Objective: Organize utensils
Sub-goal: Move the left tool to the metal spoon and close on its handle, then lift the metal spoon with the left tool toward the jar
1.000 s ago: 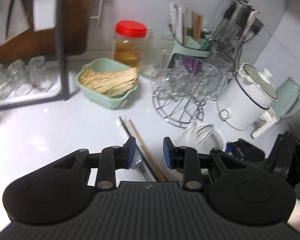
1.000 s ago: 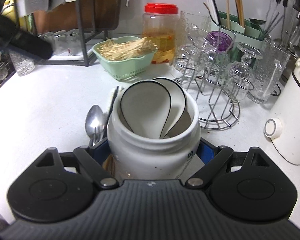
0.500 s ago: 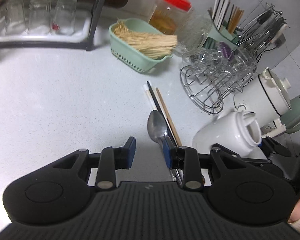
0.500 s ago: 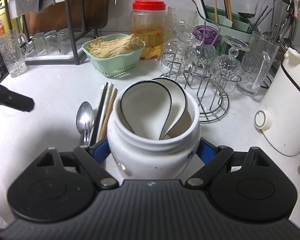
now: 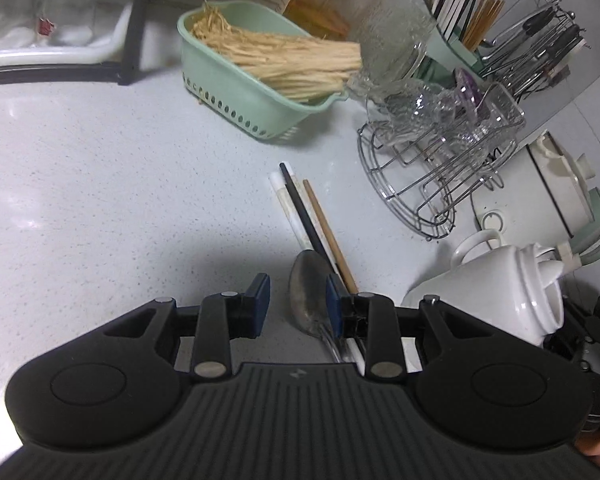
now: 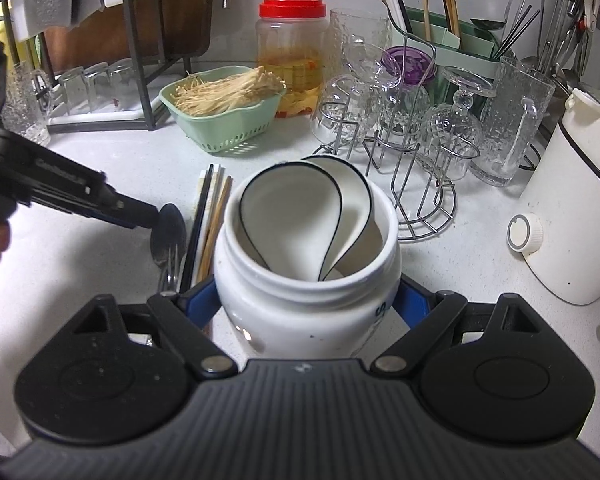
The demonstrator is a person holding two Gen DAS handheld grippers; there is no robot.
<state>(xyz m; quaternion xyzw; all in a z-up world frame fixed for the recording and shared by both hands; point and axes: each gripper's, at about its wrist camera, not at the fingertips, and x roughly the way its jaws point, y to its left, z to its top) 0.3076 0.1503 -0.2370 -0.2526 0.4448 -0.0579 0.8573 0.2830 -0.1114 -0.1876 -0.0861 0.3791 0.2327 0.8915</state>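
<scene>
Steel spoon (image 5: 310,294) lies on the counter (image 5: 100,200) between my left tool's (image 5: 298,306) parted pads, hugging the right one, chopsticks (image 5: 314,220) just beyond. I'd shift slightly right to centre the bowl, settle lower, then close without catching the sticks. My right tool (image 6: 306,306) is clamped on the white jar (image 6: 306,280), waiting beside them. Speckled pale stone gives no lip; a glass rack (image 5: 440,160) crowds ahead-right.

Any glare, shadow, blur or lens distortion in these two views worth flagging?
Left wrist view: gripper's dark shadow on the counter around the metal spoon, soft glare patches at left, background slightly smeared. Right wrist view: sharper, evenly lit, fisheye bends the edges, white jar looms large.
</scene>
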